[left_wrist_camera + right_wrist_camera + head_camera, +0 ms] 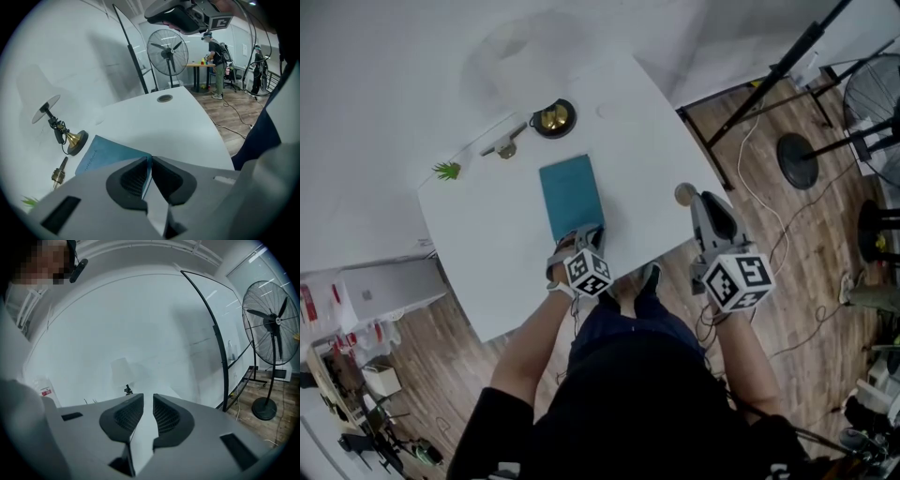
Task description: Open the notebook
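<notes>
The teal notebook [570,192] lies closed on the white table [487,244], its short edge toward me. My left gripper [584,234] points steeply down at that near edge. In the left gripper view the notebook [105,157] runs in under the jaws, and the left gripper [149,161] is shut on the thin edge of its teal cover. My right gripper [705,204] hovers by the table's right edge, away from the notebook. In the right gripper view it [147,401] stands slightly open with nothing between the pads.
A small lamp with a brass base [553,118] stands beyond the notebook, with a brass fitting [504,146] and a green sprig [446,171] to its left. A small round tan thing [684,193] sits beside the right gripper. Stands, cables and a floor fan [272,322] crowd the floor at right.
</notes>
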Motion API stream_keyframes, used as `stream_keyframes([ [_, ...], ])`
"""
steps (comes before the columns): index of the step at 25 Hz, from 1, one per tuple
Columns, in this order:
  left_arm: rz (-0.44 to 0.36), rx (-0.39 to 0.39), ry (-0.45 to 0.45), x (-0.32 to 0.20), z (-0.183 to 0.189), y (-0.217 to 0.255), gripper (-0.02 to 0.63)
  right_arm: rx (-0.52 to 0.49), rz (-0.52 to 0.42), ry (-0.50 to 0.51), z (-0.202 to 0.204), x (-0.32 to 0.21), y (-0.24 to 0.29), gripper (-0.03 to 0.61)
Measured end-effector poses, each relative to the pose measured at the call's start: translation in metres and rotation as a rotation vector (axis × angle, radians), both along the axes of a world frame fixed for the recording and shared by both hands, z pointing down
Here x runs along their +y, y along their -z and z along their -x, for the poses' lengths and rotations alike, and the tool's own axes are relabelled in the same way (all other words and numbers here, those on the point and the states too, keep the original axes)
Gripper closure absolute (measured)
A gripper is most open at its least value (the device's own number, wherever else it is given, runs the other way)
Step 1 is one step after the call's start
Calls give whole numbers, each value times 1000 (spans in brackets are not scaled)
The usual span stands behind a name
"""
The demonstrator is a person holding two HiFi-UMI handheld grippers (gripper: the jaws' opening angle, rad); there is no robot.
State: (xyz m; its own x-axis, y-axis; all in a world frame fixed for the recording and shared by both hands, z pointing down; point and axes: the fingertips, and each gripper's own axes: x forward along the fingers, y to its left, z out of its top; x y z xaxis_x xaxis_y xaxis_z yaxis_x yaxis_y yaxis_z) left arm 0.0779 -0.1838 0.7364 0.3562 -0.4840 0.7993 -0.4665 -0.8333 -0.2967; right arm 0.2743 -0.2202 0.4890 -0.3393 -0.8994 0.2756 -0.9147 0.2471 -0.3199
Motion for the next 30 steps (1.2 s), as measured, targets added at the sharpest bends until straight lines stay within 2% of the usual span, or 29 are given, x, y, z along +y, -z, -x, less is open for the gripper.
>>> stream_keyframes([
  [6,-76,15,2,-2,1,14,594,-10,7,35,10,0,-5,515],
  [10,-102,54,13,-3,4,25,597,-13,3,59,15,0,-5,522],
  [18,-191,192,132,-9,9,70,601,-5,-1,107,34,-2,2,531],
  [30,-214,462,408,-5,62,119,603,1,-14,155,63,-7,10,534],
])
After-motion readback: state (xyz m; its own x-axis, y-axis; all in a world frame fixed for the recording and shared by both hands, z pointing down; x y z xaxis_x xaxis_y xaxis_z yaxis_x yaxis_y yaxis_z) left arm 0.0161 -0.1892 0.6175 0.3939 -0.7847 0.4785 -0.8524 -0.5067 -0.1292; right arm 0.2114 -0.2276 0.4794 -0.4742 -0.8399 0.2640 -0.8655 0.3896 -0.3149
